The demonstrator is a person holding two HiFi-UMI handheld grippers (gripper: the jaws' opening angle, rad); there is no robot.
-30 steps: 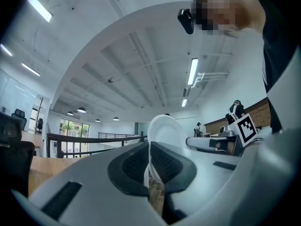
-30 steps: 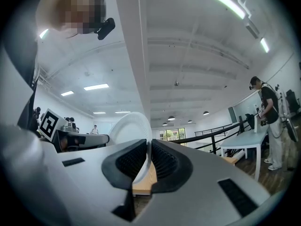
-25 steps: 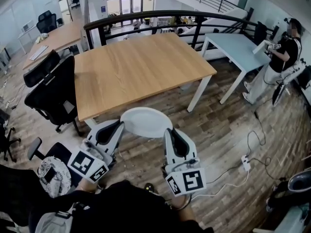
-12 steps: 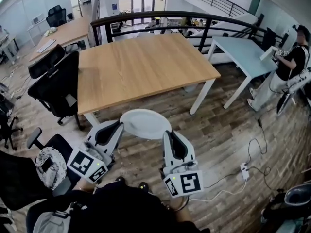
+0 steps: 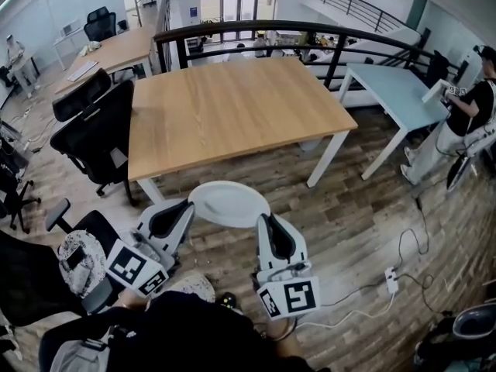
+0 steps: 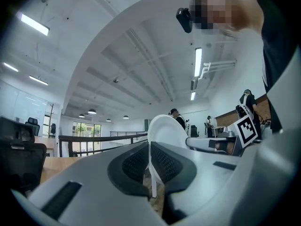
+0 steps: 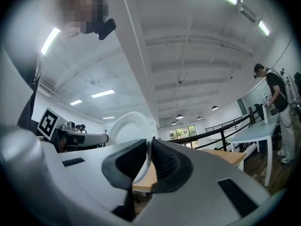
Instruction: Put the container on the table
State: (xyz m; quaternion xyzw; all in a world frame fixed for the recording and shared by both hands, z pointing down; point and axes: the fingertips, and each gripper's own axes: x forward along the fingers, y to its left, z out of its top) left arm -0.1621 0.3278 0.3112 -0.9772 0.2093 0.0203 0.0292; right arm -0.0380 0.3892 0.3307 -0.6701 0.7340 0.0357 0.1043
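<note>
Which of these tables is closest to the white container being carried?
The large wooden table with white legs, just ahead of the white container. The pale blue table stands off right; the wooden desk is farther back left.

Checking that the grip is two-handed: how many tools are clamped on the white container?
2. The left tool is shut on the left rim of the container. The right tool is shut on its right rim. No other tool is in view.

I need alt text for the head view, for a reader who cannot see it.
The left tool and the right tool each clamp one side of a round white container, held over the floor in front of a wooden table.
</note>
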